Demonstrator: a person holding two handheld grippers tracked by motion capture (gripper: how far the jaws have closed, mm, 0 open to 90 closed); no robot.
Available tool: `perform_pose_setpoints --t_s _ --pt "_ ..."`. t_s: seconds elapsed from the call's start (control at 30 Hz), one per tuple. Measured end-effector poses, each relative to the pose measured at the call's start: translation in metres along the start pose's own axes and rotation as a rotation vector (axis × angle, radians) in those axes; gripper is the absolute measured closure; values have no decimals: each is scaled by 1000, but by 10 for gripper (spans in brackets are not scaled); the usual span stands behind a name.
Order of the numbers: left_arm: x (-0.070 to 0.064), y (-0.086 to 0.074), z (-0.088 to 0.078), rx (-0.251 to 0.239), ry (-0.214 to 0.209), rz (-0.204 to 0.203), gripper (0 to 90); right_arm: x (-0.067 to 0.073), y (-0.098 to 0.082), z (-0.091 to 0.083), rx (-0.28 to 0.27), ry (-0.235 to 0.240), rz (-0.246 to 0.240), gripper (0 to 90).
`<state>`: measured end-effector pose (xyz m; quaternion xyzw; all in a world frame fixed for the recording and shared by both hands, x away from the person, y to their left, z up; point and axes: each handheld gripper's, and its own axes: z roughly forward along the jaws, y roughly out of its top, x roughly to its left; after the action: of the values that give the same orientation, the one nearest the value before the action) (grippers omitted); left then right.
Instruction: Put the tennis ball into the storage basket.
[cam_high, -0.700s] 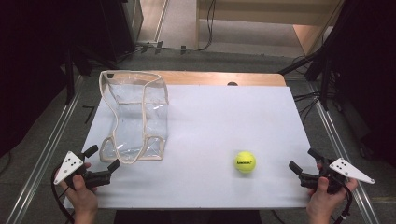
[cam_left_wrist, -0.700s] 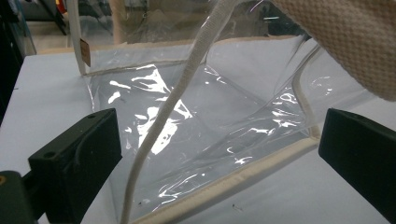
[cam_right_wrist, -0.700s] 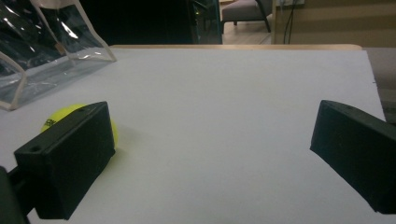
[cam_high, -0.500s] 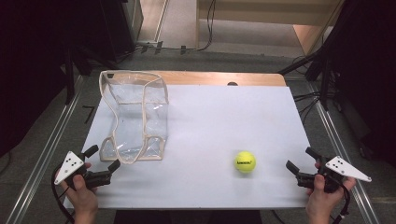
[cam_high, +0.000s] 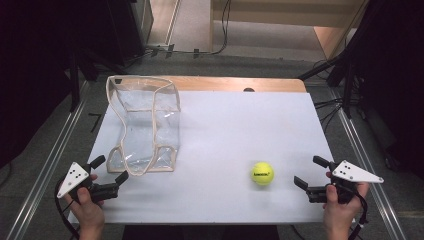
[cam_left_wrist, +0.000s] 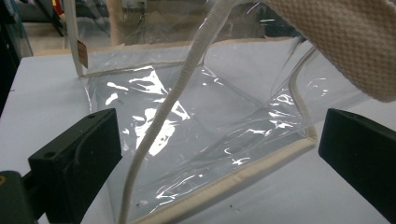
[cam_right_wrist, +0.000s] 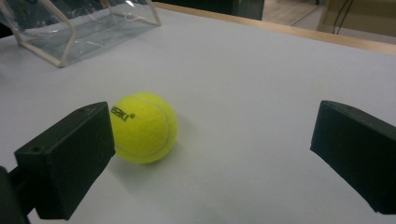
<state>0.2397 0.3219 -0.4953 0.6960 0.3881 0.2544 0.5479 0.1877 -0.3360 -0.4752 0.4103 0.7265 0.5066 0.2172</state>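
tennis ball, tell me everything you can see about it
The tennis ball is bright yellow-green and fuzzy, with a pale curved seam and small black lettering on its side. It rests alone on the white table, right of centre near the front edge. Nothing touches it; the right gripper sits open just beside it.

A: The clear plastic bag (cam_high: 145, 125) looks glossy and creased, catching glare, and its beige trim (cam_left_wrist: 233, 179) is woven cloth with a coarse weave.

B: The yellow tennis ball (cam_high: 262, 173) is fuzzy felt, matt. The white surface (cam_high: 240, 130) looks smooth and matt, with a wooden strip (cam_high: 235, 84) at the far edge.

A: Both claws, left (cam_high: 111, 169) and right (cam_high: 309, 172), are matt black plastic.
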Motion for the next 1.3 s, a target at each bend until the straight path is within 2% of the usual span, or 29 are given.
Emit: perform_pose_setpoints --t_s 0.13,0.2,0.23,0.27,0.37,0.47,0.5,0.7,0.8,0.97,1.17,1.2,1.3 --pt "0 0 0 2 -1 -1 0 5 9 2 21 10 -9 0" --pt "0 0 0 1 -1 -2 0 8 17 7 60 13 -42 0" --pt "0 0 0 1 -1 -2 0 8 17 7 60 13 -42 0" --pt "0 0 0 0 0 -2 0 10 23 10 84 27 -56 0" --pt "0 0 0 -2 1 -2 0 13 29 14 114 38 -79 0" --pt "0 0 0 -2 3 0 0 14 32 17 134 47 -85 0" --pt "0 0 0 -3 6 1 0 15 35 20 160 62 -97 0" --pt "0 0 0 -4 8 3 0 19 43 29 224 91 -131 0" --pt "-1 0 0 -2 8 8 0 24 48 37 272 109 -166 0" --pt "-1 0 0 0 7 13 0 27 50 45 305 138 -170 0" --pt "-1 0 0 -1 7 17 0 34 52 60 367 164 -200 0" --pt "-1 0 0 -1 8 15 0 36 53 65 394 171 -218 0" --pt "-1 0 0 0 7 15 0 39 55 71 428 171 -230 127"
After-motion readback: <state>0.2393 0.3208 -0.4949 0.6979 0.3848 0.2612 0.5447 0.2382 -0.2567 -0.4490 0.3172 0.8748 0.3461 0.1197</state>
